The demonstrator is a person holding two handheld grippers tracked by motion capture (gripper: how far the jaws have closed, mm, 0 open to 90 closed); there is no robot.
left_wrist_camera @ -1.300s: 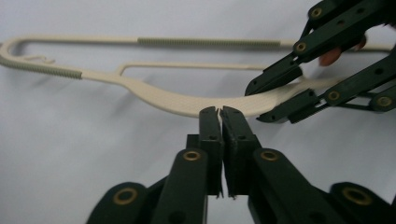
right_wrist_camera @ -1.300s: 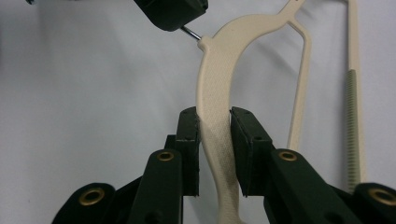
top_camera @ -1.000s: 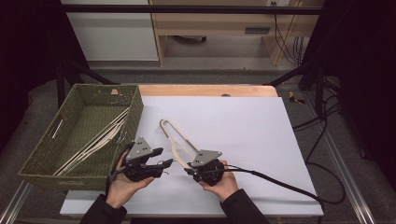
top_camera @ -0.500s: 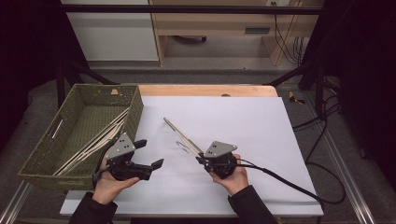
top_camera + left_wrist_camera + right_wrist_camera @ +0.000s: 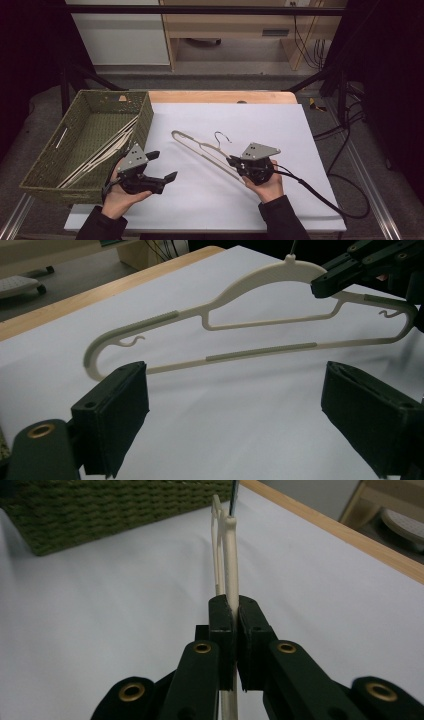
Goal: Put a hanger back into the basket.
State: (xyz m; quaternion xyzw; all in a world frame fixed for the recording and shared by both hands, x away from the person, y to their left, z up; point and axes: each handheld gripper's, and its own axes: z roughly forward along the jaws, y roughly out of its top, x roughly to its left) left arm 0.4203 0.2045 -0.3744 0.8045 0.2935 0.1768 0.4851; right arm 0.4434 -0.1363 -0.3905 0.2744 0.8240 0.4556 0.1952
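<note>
A person's right gripper [image 5: 234, 161] has its jaws clenched on one shoulder of a cream hanger [image 5: 200, 150], holding it on edge above the white table [image 5: 280, 125]. The left gripper [image 5: 162, 166] has just been opening its jaws, which stand released with nothing between them. Other hangers already lie in the green basket [image 5: 145, 112] at the table's left edge; this one looks next. Open table lies between hanger and basket.

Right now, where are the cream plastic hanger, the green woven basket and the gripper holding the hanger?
Cream plastic hanger [image 5: 260, 351]: left gripper view, on its lower bar.
Green woven basket [image 5: 143, 117]: high view, on its right wall.
Right gripper [image 5: 233, 611]: right gripper view, between the fingertips clamped on the hanger.
</note>
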